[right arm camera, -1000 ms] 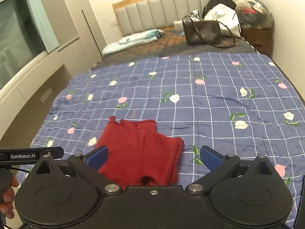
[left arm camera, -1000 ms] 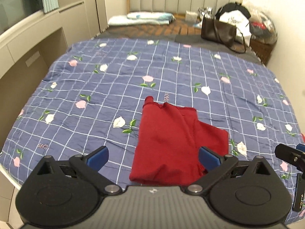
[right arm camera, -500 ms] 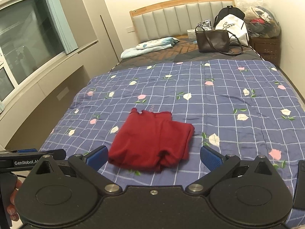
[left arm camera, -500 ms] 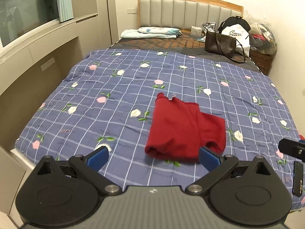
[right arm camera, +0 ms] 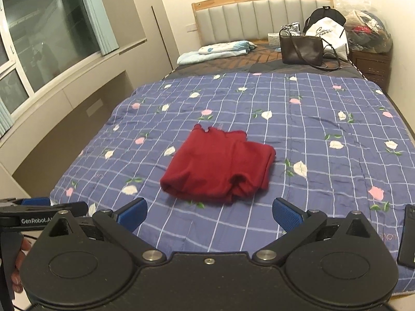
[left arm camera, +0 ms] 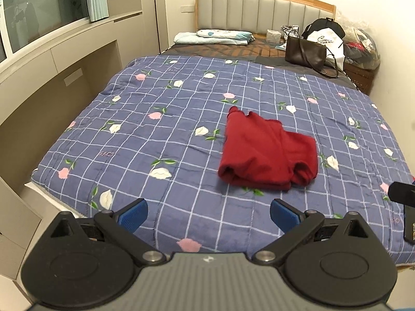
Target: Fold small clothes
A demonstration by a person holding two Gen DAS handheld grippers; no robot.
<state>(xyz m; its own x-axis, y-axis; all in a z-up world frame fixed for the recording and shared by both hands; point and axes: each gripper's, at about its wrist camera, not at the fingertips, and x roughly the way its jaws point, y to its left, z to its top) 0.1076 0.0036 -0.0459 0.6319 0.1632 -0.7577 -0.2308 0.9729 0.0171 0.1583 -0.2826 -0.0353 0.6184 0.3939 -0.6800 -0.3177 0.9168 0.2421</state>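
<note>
On the quilt (left arm camera: 160, 140), somewhat toward its near edge and roughly midway between its left and right sides, lay the red garment (left arm camera: 267, 153), folded into a compact, roughly square bundle. Its rolled fold edges faced the near edge, and a small frilled trim showed along its far edge. The quilt was blue with a white grid and scattered pink and white flowers, and it covered most of the bed.

Both grippers were held off the bed's near edge, well apart from the garment. The left gripper (left arm camera: 208, 213) had its jaws spread wide with nothing between the blue pads (left arm camera: 132, 213); only quilt showed in the gap. The right gripper (right arm camera: 210, 213) was likewise released, its pads (right arm camera: 286, 215) wide apart and empty. In the right wrist view the garment sat just beyond the gap between the fingers, slightly left of centre; in the left wrist view it sat beyond and to the right of centre.

At the left edge of the right wrist view, part of the left gripper's body showed with a hand (right arm camera: 19, 264) gripping its handle. A dark phone-like object (right arm camera: 408, 235) lay at the quilt's near right corner.

At the far end, near the headboard (left arm camera: 262, 13), a folded light-blue blanket (left arm camera: 215, 36) lay on the left, and a brown bag (left arm camera: 304, 51) stood on the right with a white bag (left arm camera: 326, 40) behind it.
</note>
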